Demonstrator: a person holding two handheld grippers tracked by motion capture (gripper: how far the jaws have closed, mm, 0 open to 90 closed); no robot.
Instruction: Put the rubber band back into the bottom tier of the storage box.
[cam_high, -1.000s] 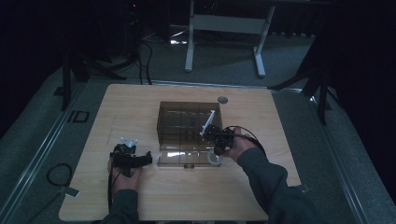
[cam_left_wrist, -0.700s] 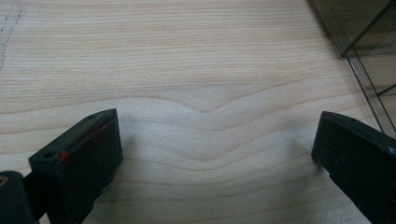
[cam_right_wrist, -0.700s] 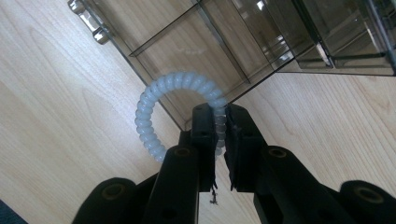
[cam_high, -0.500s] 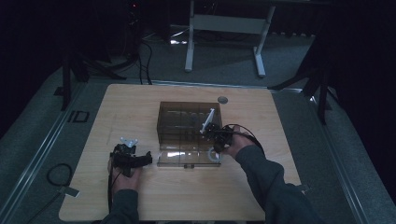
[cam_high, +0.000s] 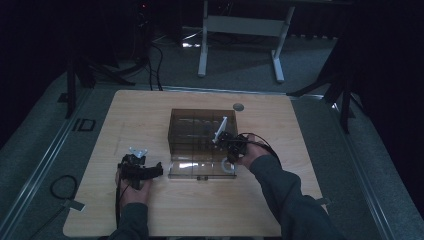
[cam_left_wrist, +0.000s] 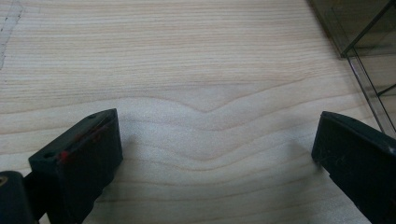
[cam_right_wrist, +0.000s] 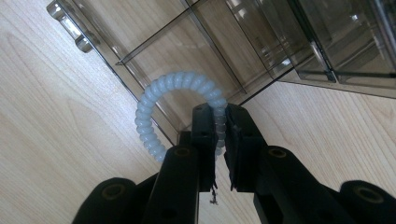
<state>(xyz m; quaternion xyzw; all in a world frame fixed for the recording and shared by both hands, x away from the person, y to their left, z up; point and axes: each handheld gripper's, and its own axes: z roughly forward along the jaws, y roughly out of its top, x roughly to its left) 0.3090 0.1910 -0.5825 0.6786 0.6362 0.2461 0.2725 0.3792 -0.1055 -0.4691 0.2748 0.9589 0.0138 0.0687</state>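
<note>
A smoky transparent box (cam_high: 202, 131) with inner dividers stands mid-table, its lid (cam_high: 195, 169) folded flat toward me. My right gripper (cam_right_wrist: 219, 126) is shut on a pale blue-white spiral hair tie (cam_right_wrist: 173, 88), which hangs over the lid's corner. From above, the right gripper (cam_high: 231, 157) sits at the lid's right end with the hair tie (cam_high: 226, 167) just below it. My left gripper (cam_left_wrist: 217, 130) stands wide open low over bare wood with nothing between its jaws. From above, the left gripper (cam_high: 150, 170) lies left of the lid.
The wooden table (cam_high: 150, 115) has bare room to the left, right and front of the box. A round cable hole (cam_high: 238, 106) sits behind the box. The box's corner (cam_left_wrist: 364, 42) lies just beyond my left gripper's right jaw.
</note>
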